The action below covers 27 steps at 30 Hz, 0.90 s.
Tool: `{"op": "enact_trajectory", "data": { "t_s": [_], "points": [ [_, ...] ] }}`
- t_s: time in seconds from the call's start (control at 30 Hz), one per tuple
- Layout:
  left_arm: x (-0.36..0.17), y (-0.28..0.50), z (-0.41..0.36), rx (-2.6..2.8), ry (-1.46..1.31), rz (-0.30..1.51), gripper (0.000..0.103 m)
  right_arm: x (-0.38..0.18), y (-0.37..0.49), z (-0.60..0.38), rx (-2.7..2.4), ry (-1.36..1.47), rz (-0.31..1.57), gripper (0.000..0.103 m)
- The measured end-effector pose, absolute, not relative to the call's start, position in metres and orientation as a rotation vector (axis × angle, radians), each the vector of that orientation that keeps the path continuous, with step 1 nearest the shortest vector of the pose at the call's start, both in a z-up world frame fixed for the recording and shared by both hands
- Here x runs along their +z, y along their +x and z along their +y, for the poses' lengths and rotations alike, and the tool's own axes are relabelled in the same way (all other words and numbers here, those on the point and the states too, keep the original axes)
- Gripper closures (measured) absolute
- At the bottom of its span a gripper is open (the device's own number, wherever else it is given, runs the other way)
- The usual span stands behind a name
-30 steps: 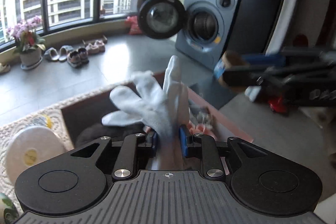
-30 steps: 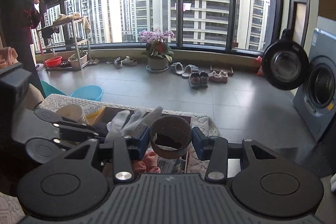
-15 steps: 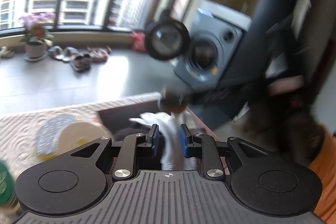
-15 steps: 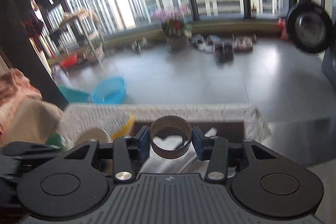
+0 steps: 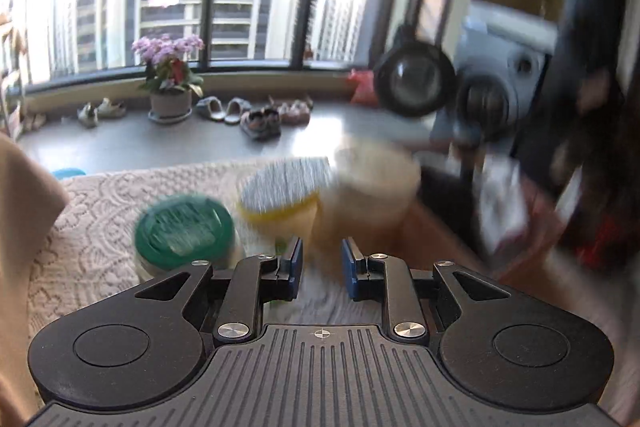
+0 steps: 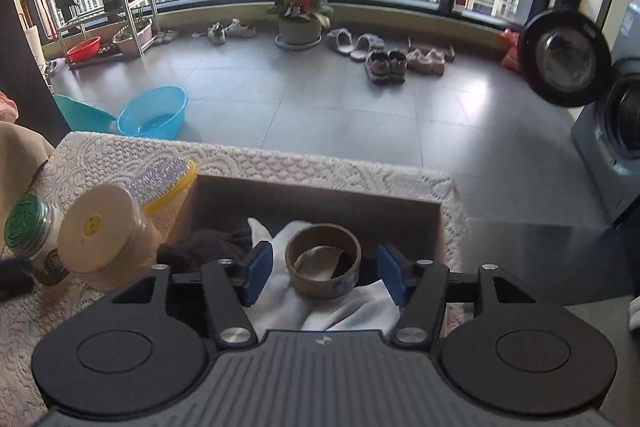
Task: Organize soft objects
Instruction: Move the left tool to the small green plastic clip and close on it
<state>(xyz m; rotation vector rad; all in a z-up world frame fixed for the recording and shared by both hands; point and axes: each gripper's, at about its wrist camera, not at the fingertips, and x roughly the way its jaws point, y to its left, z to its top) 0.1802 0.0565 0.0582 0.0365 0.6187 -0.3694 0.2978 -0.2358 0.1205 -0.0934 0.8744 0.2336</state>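
The right tool (image 6: 325, 275) hangs over the open brown box (image 6: 320, 201) on the lace-covered counter (image 6: 256, 163), and its jaws are opening: the blue pads stand clear on either side of the cardboard tape ring (image 6: 323, 267), which sits between them on the white glove (image 6: 280, 301) lying inside the box, next to a dark knitted item (image 6: 208, 247). So the step in hand looks like the release of the ring into the box, with the glove already stowed there. The left tool (image 5: 321, 267) has its jaws narrowly apart and nothing between them; its view is blurred, and it faces the things left on the counter beside the box: a green-lidded jar (image 5: 184, 231), a yellow-backed brush (image 5: 286, 193) and a cream-coloured roll (image 5: 368, 195). Next, I would judge, the right tool must lift straight away without dragging the ring or the glove out, while the left needs its jaws spread wider before it can take any of those items.
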Motion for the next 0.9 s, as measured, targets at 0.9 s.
{"op": "enact_trajectory", "data": {
  "t_s": [0.9],
  "points": [
    [0.005,0.227,0.018,-0.188,0.161,0.690,0.083,0.134,0.243,-0.210,0.410,-0.101,0.760,0.045]
  ]
}}
